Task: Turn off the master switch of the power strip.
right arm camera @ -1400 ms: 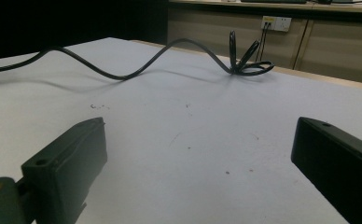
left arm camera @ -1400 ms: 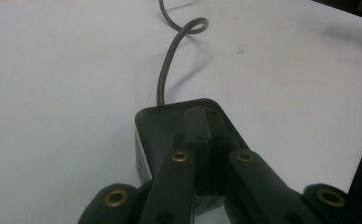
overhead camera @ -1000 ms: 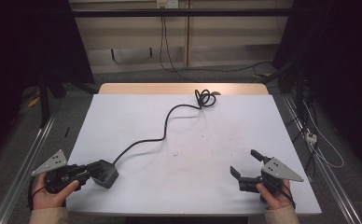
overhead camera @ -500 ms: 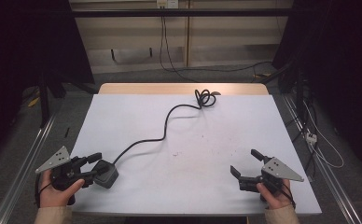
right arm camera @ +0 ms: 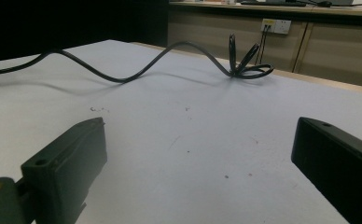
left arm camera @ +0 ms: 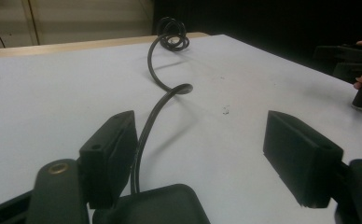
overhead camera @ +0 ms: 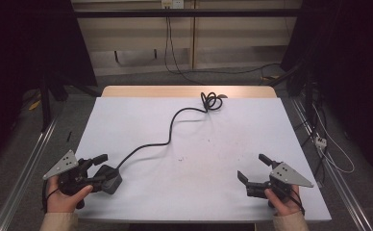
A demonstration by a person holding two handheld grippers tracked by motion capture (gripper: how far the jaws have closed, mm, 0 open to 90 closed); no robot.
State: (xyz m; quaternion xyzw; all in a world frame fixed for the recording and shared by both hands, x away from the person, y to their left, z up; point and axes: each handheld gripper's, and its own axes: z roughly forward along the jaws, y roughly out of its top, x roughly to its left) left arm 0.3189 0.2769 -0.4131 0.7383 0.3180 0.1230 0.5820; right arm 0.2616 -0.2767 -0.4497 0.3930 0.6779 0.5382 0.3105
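White sheeting covers the wooden table [overhead camera: 127, 125], which stands in a dim room with cables on the floor behind. On it a black rectangular power adapter [overhead camera: 108, 178] lies at the near left corner, its black cord [overhead camera: 170, 130] snaking to a loose coil [overhead camera: 212, 101] by the far edge. The left gripper [overhead camera: 98, 168] has its jaws spread apart around the adapter. The right gripper [overhead camera: 253, 168] rests near the right corner, jaws wide apart and empty.
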